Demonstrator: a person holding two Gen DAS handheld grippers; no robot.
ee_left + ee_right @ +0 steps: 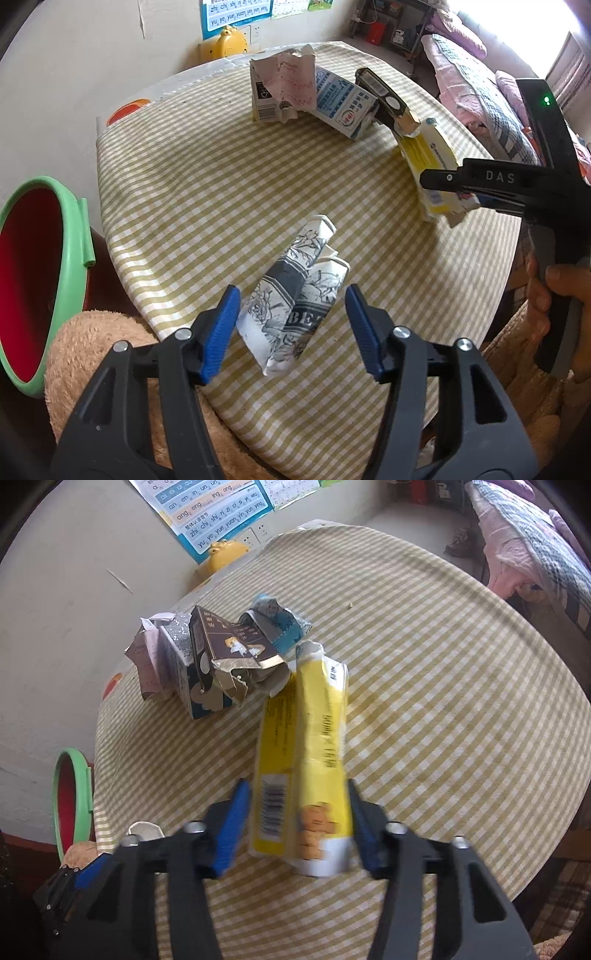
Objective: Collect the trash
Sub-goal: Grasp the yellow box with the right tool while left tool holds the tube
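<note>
Right wrist view: right hand-held gripper (pixel 295 827) clamped across the near end of the flattened yellow carton (pixel 306 760), pads against both sides, far end resting on the checked worktop (pixel 461 701) just beside the heap of crumpled cartons (pixel 218 664). Left wrist view: left hand-held gripper (pixel 291 328) about half open, straddling the printed paper cups (pixel 295 295) without pressing on them, cups lying at the near edge of the worktop. Probably the pick-up step for both pieces; next, closing on the cups, then lifting each and carrying it left to the green-rimmed bin (pixel 44 280) without snagging the heap.
</note>
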